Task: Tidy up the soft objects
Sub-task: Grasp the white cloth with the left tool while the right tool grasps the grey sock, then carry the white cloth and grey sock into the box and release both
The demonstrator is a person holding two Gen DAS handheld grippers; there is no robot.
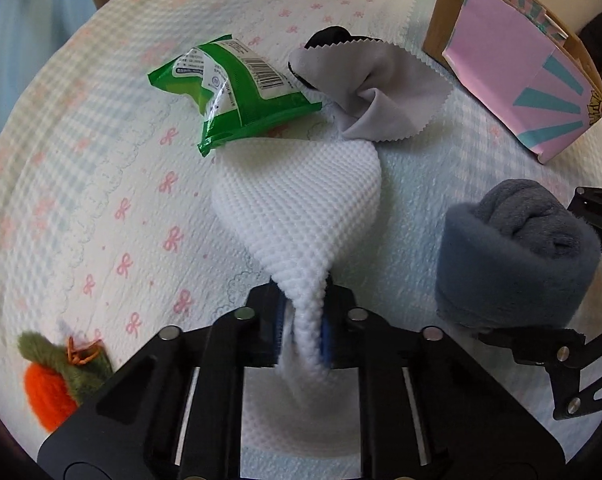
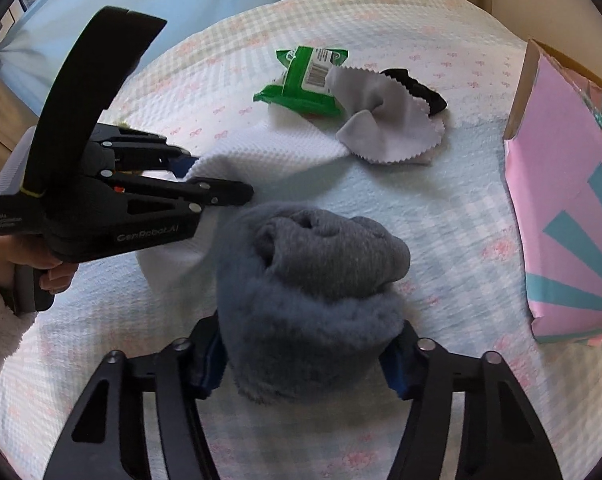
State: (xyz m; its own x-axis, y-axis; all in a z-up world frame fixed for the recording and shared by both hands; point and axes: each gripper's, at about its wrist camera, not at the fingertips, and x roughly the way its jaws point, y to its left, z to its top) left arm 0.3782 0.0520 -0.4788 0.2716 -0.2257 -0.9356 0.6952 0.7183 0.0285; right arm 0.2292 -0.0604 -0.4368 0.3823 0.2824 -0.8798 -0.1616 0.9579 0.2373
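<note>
Left claw (image 1: 303, 334) pinching white towel (image 1: 301, 200), lifted off bed (image 1: 101, 160); far end under green packet (image 1: 237, 88) and grey cloth (image 1: 381, 92). Right claw (image 2: 303, 360) clamped on rolled grey sock (image 2: 313, 280), held above bed. Pink box (image 2: 561, 220) at right. Plush carrot (image 1: 53, 380) at lower left.

White cloth (image 1: 301, 200): waffle-textured, matt weave. Grey roll (image 2: 313, 280): fuzzy fleece, matt. Grey wipe (image 1: 385, 84): smooth thin fabric, pinked edges. Green packet (image 1: 237, 88): glossy crinkled plastic film. Box (image 1: 517, 76): brown cardboard, pink printed paper face. Bedspread (image 1: 101, 168): quilted cotton-like cloth, matt. Carrot toy (image 1: 57, 380): shaggy plush.
</note>
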